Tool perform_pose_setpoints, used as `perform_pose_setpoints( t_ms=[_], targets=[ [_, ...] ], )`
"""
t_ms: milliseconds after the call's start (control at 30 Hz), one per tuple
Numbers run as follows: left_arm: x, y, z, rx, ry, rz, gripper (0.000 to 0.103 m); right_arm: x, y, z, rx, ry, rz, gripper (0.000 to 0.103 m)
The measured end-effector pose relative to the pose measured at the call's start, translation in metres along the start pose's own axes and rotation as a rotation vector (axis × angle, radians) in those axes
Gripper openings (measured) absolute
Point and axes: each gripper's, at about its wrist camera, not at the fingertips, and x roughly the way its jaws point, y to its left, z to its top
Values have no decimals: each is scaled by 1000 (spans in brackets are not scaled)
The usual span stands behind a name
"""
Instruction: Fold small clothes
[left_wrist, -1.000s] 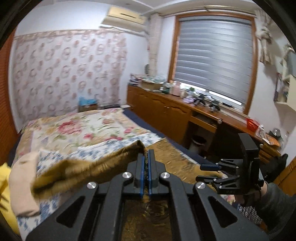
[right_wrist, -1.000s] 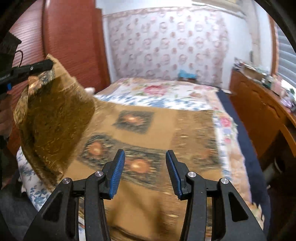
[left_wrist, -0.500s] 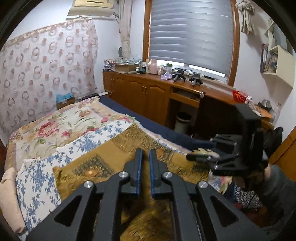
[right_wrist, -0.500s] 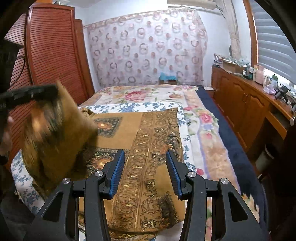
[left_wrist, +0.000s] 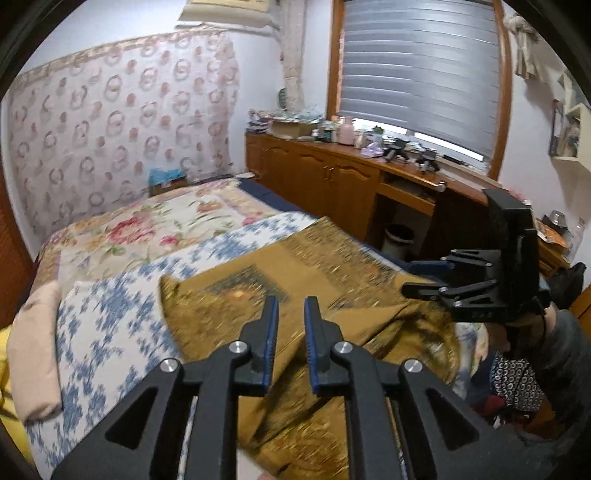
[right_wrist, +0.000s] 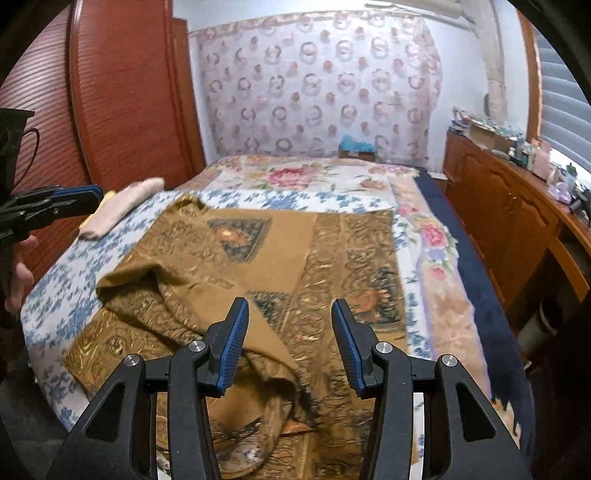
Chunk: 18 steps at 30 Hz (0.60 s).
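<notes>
The brown patterned cloth (right_wrist: 266, 266) lies rumpled on the bed (right_wrist: 436, 258) under both tools, the left tool (left_wrist: 290, 328) opening with nothing between, the right tool (right_wrist: 290, 343) apart and empty.

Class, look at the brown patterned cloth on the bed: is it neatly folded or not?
Not neatly: the brown patterned cloth lies partly flat, its near left part rumpled and doubled over.

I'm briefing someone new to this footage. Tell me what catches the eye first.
The brown patterned cloth dominates, lying rumpled across the near part of the bed, on a blue-flowered cover. Over it, the left tool is opening with nothing between its pads, and the right tool stands open and empty.
</notes>
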Motion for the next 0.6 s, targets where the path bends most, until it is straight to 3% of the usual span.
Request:
perform_pose_setpoints(
  t_ms=[333,600],
  targets=[
    [8,46,-62,-138,50,74,12,21,18,-20,-94,117,50,47],
    [7,62,-97,-207,67,132,13,36,15,-23,-121,162,22,47]
  ],
)
